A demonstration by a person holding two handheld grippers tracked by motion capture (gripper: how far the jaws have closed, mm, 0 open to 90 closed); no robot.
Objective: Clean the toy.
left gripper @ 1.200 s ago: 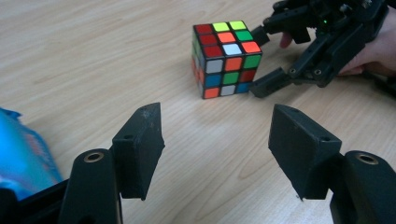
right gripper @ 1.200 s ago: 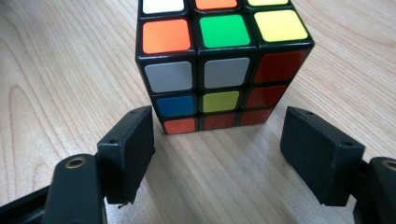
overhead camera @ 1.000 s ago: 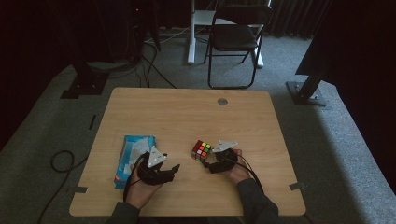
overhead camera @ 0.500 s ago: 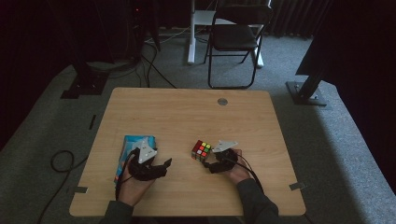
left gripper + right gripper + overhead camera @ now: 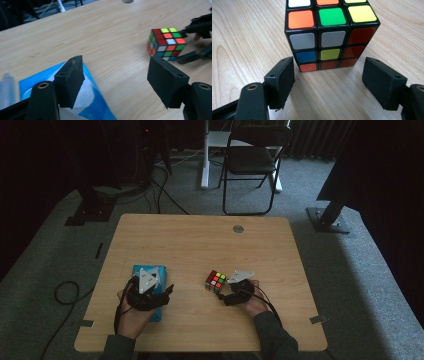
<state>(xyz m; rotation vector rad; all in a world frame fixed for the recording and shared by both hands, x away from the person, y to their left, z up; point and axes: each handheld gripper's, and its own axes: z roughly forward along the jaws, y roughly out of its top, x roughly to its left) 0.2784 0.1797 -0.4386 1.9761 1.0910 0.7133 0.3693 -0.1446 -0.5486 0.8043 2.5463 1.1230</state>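
A scrambled Rubik's cube (image 5: 216, 281) (image 5: 329, 32) (image 5: 166, 43) stands on the wooden table (image 5: 200, 245), right of centre near the front. My right gripper (image 5: 226, 296) (image 5: 328, 72) rests just behind it, open, with the cube ahead of the jaw tips and not between the pads. A blue tissue pack (image 5: 159, 270) (image 5: 97, 105) with white tissue showing lies at the front left. My left gripper (image 5: 169, 291) (image 5: 116, 72) hovers over the pack's right edge. Its jaws have just been opening and nothing is between them.
A round cable hole (image 5: 238, 228) sits near the table's far edge. Beyond the table a black folding chair (image 5: 252, 160) stands on the carpet, with a dark stand base (image 5: 327, 217) at the right. A cable (image 5: 65, 292) loops on the floor at the left.
My left gripper has drifted a little left and upward over the tissue pack. The right gripper and the cube have stayed put.
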